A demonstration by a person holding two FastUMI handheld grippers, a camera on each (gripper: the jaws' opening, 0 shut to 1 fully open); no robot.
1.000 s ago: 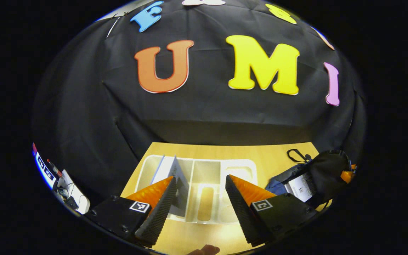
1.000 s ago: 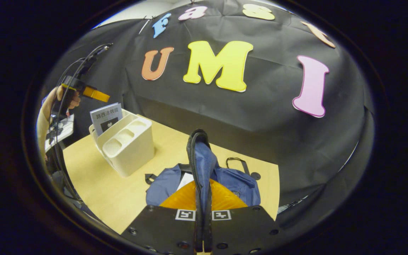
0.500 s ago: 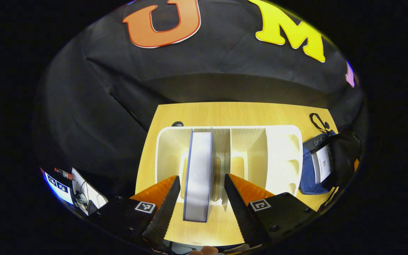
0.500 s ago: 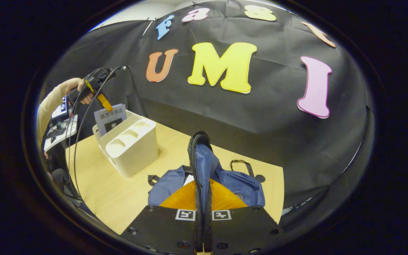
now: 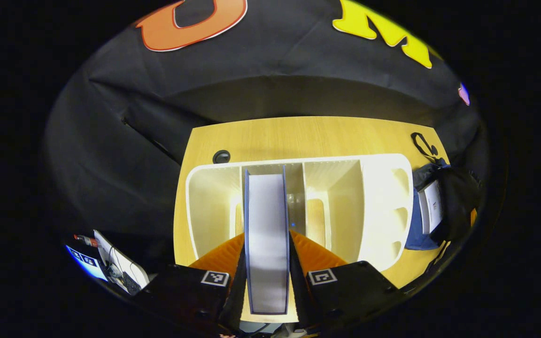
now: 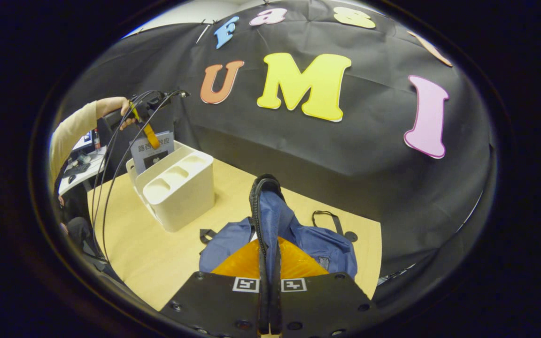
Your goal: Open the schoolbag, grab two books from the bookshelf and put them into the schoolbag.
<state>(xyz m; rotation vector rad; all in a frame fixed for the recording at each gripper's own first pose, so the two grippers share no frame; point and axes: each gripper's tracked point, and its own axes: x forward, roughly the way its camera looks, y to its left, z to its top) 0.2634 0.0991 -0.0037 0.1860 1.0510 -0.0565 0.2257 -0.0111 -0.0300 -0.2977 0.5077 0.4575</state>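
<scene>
The book (image 5: 266,234) is seen standing upright, page edge upward, in a middle slot of the cream bookshelf (image 5: 383,188), with a blue cover line along each side. The slots to either side of it are open, and a strip of bare wooden desk (image 5: 298,136) is left between the bookshelf's far wall and the black cloth at the desk's back edge. The left gripper (image 5: 266,277) is placed over the book from above, one finger against each cover, so the book is clamped between them.

In the right gripper view the bookshelf (image 6: 176,188) is seen near the desk's left corner, a smooth, rounded plastic box with oval recesses in its top, and the book (image 6: 150,152) rises above its rim. The left gripper (image 6: 150,136) is held there by a hand (image 6: 120,110) in a light sleeve, with cables hanging from it.

The blue fabric schoolbag (image 6: 294,234) lies on the desk, well apart from the bookshelf. Its black-edged flap is pinched and lifted by the right gripper (image 6: 269,263), whose fingers are closed tight on it. A white sheet shows in the schoolbag's opening (image 5: 432,206).
</scene>
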